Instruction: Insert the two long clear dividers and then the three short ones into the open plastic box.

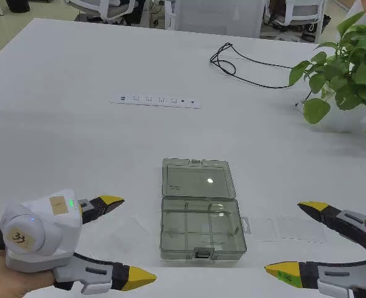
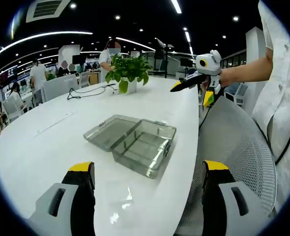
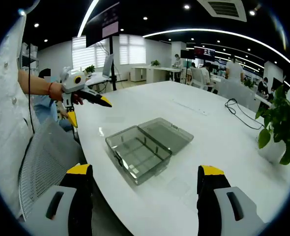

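The smoky clear plastic box lies open on the white table, its lid folded flat behind it. Thin partition lines show inside the base. Flat clear divider pieces lie on the table just right of the box. My left gripper stands open to the left of the box, with nothing between its fingers. My right gripper stands open to the right, over the near edge of the clear pieces. The box sits ahead of the open left gripper, and likewise the box ahead of the right gripper.
A white power strip lies mid-table, a black cable loops farther back, and a potted plant stands at the far right. A grey mesh chair sits at the table's near edge. People stand in the background.
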Demonstrator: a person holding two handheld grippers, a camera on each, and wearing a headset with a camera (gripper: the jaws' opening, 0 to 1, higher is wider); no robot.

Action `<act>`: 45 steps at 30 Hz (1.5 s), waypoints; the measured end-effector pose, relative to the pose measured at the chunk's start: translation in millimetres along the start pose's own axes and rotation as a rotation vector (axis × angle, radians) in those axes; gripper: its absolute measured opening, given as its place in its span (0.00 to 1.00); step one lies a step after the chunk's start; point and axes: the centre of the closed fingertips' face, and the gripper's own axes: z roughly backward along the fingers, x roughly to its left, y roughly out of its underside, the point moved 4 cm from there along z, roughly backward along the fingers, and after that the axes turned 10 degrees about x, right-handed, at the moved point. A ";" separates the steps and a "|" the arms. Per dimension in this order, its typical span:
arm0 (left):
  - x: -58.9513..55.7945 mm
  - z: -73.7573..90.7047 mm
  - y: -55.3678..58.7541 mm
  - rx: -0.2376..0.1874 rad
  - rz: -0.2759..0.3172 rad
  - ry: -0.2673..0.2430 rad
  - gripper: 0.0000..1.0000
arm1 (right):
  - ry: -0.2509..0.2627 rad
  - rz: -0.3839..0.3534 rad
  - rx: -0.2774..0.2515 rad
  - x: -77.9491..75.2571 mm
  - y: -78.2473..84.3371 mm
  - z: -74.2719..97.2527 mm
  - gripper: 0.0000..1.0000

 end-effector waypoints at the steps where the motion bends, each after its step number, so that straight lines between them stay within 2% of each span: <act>1: 0.0 0.1 0.0 0.000 0.000 0.000 0.92 | 0.000 -0.001 -0.001 0.1 -0.1 0.0 0.88; 20: -0.2 2.1 1.0 0.008 -0.003 0.008 0.91 | 0.000 0.003 -0.002 -0.9 -1.2 -0.1 0.88; 34: -2.0 0.6 -3.2 0.013 0.000 0.010 0.90 | -0.004 0.014 0.004 -0.2 -1.9 -2.4 0.88; 45: 5.1 -0.3 2.9 0.016 0.004 0.012 0.89 | -0.008 0.013 0.009 0.4 -0.7 -3.7 0.88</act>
